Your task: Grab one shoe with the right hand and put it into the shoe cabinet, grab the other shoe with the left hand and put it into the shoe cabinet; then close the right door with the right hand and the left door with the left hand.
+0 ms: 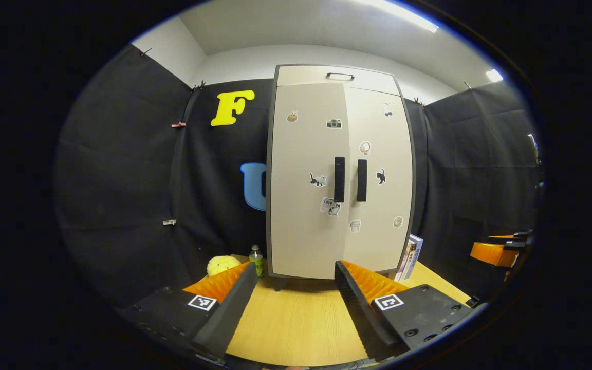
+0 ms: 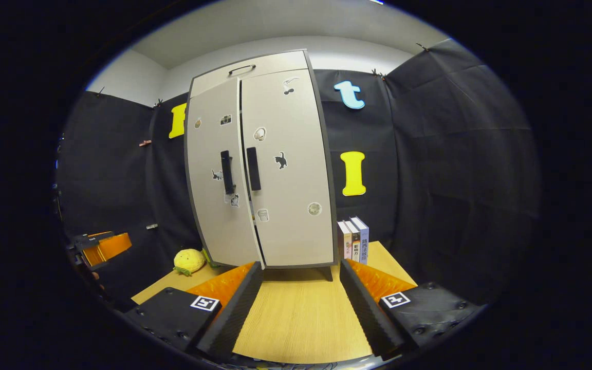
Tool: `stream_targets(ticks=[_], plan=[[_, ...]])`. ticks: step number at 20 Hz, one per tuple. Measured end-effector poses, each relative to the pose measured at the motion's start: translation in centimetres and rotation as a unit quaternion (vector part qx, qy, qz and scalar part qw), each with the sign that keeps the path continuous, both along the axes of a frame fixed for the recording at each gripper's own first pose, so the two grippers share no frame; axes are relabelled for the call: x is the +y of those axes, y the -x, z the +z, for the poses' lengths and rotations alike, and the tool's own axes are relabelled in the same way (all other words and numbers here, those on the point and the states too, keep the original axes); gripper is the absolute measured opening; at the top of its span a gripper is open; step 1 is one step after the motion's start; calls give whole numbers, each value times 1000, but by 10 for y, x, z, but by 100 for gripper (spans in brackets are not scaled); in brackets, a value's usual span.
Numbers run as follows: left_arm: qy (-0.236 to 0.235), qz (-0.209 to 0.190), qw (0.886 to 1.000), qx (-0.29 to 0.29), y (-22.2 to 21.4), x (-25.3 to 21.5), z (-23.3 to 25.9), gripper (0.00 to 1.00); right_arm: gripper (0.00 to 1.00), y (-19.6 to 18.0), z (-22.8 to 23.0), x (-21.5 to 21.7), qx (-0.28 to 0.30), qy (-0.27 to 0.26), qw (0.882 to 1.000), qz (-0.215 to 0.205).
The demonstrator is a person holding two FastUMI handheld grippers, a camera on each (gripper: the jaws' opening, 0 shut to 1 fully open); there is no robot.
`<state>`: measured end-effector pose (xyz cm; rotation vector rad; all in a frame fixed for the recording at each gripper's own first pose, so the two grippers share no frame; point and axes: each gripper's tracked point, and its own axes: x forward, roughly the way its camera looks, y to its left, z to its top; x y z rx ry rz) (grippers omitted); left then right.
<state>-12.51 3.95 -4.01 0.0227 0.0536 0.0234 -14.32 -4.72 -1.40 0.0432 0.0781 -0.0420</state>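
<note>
While both doors look shut, we face the shoe cabinet (image 1: 339, 174) straight ahead.
Left gripper (image 1: 296, 288) and right gripper (image 2: 301, 288) are spread apart, empty, before its base.

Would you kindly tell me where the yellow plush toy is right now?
In both views the yellow plush toy lies on the wooden table, left of the shoe cabinet, beside the small bottle.

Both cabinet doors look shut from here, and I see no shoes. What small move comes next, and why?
Probably none beyond pulling both grippers back. The shoe cabinet shows its left door and right door flush. The left gripper and right gripper hover open above the table, holding nothing.
</note>
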Motion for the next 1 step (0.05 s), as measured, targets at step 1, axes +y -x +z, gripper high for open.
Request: stream_targets(ticks=[1], plan=[[3, 0, 1000, 3, 3, -1, -3, 95, 99, 4, 0, 1, 1, 0, 1000, -1]])
